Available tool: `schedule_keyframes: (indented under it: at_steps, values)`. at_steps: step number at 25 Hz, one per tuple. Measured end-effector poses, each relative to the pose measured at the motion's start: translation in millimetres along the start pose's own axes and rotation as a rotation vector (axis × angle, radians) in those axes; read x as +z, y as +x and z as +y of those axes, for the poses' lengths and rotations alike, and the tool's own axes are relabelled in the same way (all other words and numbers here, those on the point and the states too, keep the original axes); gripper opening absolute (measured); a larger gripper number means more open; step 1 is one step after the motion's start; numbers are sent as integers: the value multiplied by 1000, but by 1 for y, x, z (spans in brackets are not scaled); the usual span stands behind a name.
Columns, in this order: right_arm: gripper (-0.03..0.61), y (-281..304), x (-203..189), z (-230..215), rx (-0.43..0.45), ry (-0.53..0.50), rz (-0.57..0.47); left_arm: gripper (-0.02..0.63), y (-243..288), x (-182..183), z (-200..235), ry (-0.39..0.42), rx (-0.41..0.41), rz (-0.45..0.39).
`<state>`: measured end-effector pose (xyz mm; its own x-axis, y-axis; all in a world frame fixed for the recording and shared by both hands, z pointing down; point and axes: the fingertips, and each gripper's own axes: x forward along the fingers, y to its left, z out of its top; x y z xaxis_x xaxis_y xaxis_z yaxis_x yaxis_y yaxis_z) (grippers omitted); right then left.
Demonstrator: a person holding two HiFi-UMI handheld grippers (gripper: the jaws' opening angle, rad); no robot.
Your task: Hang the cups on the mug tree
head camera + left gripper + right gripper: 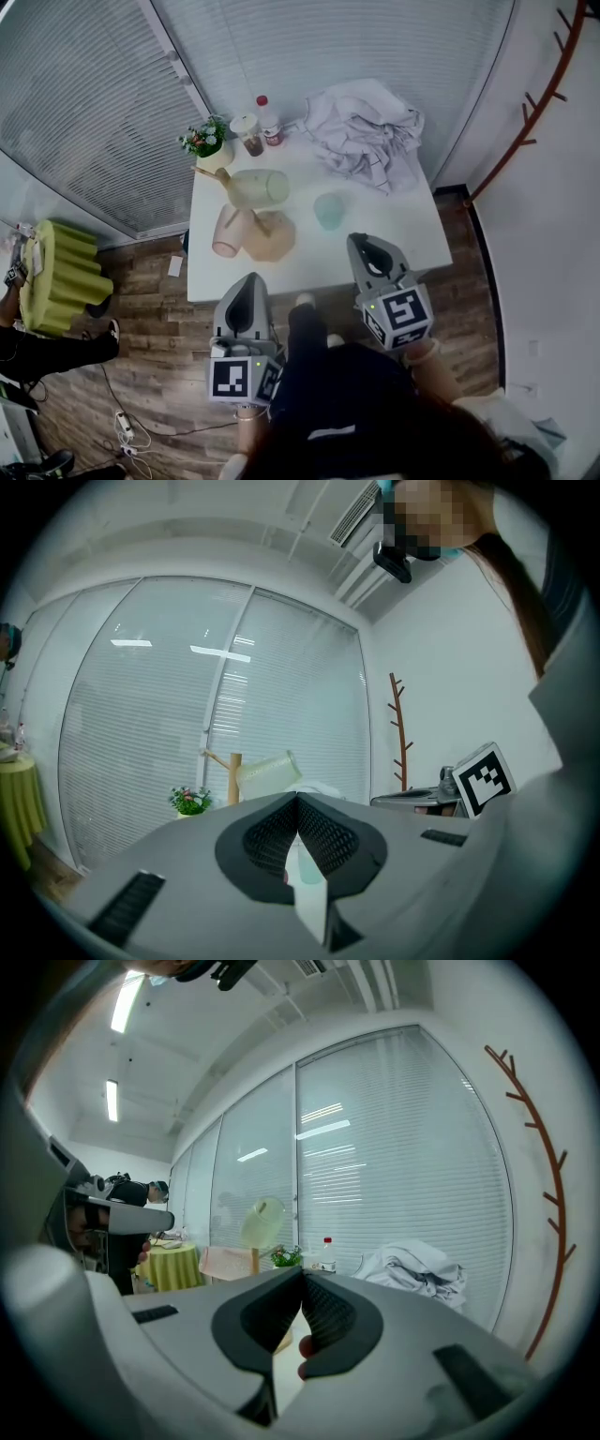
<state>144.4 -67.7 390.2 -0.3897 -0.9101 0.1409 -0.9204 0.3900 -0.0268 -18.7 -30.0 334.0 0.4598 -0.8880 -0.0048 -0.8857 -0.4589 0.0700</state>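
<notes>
A wooden mug tree (pixel 272 236) stands on the white table (pixel 394 239). A pale green cup (pixel 255 187) hangs on an upper peg and a pink cup (pixel 228 232) on a lower one. To the tree's right a light teal cup (pixel 328 210) stands upright on the table. My left gripper (pixel 251 281) is shut and empty, just off the table's near edge. My right gripper (pixel 362 240), also shut and empty, hovers over the near edge, short of the teal cup. The green cup (pixel 269 771) shows above the left gripper (pixel 298 799), and the green cup (pixel 262 1222) again past the right gripper (pixel 302 1274).
A crumpled white cloth (pixel 366 131) lies at the table's back right. A bottle (pixel 269 122), a cup with a brown drink (pixel 249 134) and a small potted plant (pixel 208 142) stand along the back. A brown coat stand (pixel 534 103) is at the right, a yellow-green round table (pixel 61 277) at the left.
</notes>
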Motion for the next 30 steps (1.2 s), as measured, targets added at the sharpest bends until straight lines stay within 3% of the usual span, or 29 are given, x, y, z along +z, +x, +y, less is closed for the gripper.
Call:
schedule_keyframes:
  at_steps: [4, 11, 13, 19, 23, 30]
  values:
    - [0, 7, -7, -2, -5, -7, 17, 0, 7, -1, -2, -2, -26, -5]
    - [1, 32, -26, -16, -27, -11, 51, 0, 13, -20, -2, 31, -72, 90]
    - [38, 39, -33, -17, -25, -6, 64, 2, 13, -24, 1, 29, -76, 103]
    - [52, 59, -54, -22, -22, -2, 100, 2, 16, -28, 12, 25, -59, 117]
    - [127, 71, -66, -25, -16, -5, 128, 0, 18, -30, 21, 24, -36, 129]
    - [186, 89, -84, -32, -26, -6, 160, 2, 22, -32, 31, 33, -21, 145]
